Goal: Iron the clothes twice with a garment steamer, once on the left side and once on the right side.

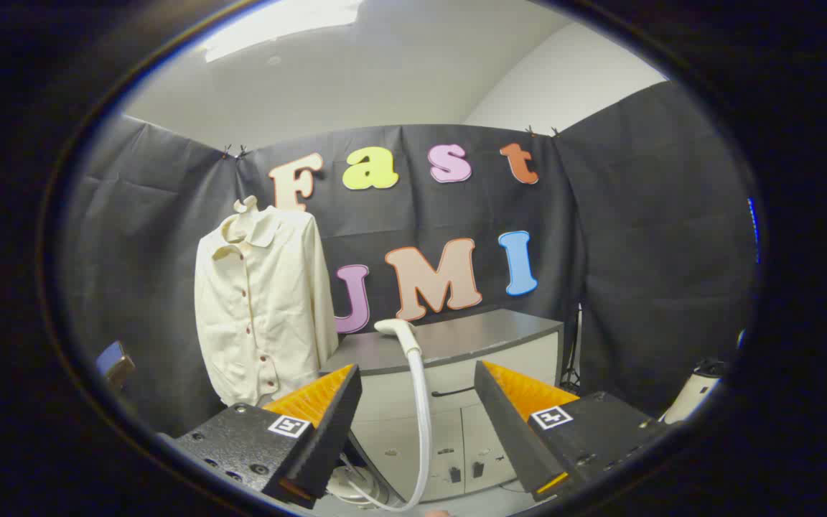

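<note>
The tool is wide open w/ nothing held; its 2 fingers stand well apart, 1 on each side of a gap. In that gap, a bit beyond the fingers, is the garment steamer: a white head up top, leaning over to the left, w/ a white hose going down from it. The hose bends at the bottom toward a round white base that sits low, just behind the left finger & partly hidden by it. Neither finger touches the steamer.

The shirt is cream, w/ a collar & a row of small dark buttons down the front. It hangs upright on a stand to the left of the steamer, beyond the left finger, in front of the black cloth wall. Its lower edge looks close to the left fingertip, but can't tell if they touch.

Behind the steamer is a table w/ a gray top & light cabinet doors below. Far right, past the right finger, a white thing w/ a dark top sits low; too small to tell what it is.
</note>
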The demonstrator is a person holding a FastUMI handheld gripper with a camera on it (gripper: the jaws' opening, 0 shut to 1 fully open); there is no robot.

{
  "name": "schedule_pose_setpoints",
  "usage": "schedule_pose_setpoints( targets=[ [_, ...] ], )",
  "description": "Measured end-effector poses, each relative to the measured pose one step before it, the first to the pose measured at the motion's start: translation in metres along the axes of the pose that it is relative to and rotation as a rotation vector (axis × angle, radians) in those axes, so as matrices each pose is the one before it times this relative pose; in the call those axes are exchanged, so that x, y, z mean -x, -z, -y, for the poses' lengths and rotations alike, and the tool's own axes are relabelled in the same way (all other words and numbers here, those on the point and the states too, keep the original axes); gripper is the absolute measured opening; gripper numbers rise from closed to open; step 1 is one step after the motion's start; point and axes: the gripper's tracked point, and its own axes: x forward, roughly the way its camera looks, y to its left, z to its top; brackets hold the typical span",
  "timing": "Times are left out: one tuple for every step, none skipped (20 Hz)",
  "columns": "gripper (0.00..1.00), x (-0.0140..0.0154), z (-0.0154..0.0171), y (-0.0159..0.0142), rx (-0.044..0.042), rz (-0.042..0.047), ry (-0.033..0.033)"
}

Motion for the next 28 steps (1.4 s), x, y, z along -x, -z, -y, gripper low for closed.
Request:
schedule_pose_setpoints(
  targets=[
    [0.96,-0.00309,-0.00855,0.00064,0.01166,-0.01025,0.00034],
    [0.96,-0.00238,-0.01142,-0.00049,0.0067,-0.00027,-0.00889],
    [0.96,-0.003,-0.01306,-0.0013,0.00405,0.00243,-0.00705],
    [0.96,-0.00364,-0.01194,0.002,0.00347,-0.00649,-0.00496],
    [0.96,-0.00303,-0.00956,0.00218,0.00128,-0.01074,-0.00492],
    [0.96,-0.00305,-0.01291,0.00236,0.00208,-0.00614,-0.01077],
    [0.96,-0.00252,-0.00914,-0.00099,0.00025,-0.00366,-0.0051],
    [0.96,-0.00235,-0.0078,-0.00001,0.00494,-0.00286,-0.00291],
    [0.96,-0.00306,-0.00724,-0.00282,0.00591,0.00372,-0.00742],
    [0.96,-0.00404,-0.00598,-0.00297,0.00523,0.0016,-0.00755],
    [0.96,-0.00457,-0.0027,-0.00161,0.00658,-0.00052,-0.0055],
    [0.96,-0.0033,0.00005,-0.00335,0.00608,-0.00076,-0.00327],
    [0.96,-0.00404,-0.00089,-0.00305,-0.00043,-0.00168,-0.01034],
    [0.96,-0.00468,0.0011,-0.00397,0.00056,-0.00615,-0.00581],
    [0.96,-0.00428,0.00549,-0.00288,-0.00015,-0.00667,-0.00039],
    [0.96,-0.00436,0.00442,-0.00373,0.00259,-0.00263,-0.00254],
    [0.96,-0.00585,0.00515,-0.00243,0.00338,-0.00937,-0.00084],
    [0.96,-0.00561,0.00627,-0.00311,0.00093,-0.00716,0.00128],
    [0.96,-0.00791,0.00596,-0.00274,0.00174,-0.00809,-0.00488],
    [0.96,-0.00659,0.00437,-0.00388,0.00161,-0.00576,-0.00726],
    [0.96,-0.00783,0.00626,-0.00391,0.00187,0.00116,-0.00648],
    [0.96,-0.00665,0.00554,-0.00324,0.0018,-0.00126,-0.00085],
    [0.97,-0.00685,0.00619,-0.00249,0.00218,-0.00202,-0.00193],
    [0.96,-0.00776,0.00503,-0.00292,0.00282,-0.00475,-0.00366],
    [0.96,-0.00972,0.00536,-0.00136,0.00288,-0.00613,0.00145],
    [0.97,-0.01038,0.00571,-0.00199,-0.00073,-0.01203,0.00557],
    [0.96,-0.01156,0.00562,0.0001,-0.00275,-0.01265,0.0025],
    [0.97,-0.01222,0.00468,-0.00246,-0.00264,-0.01508,0.00513]
  ],
)
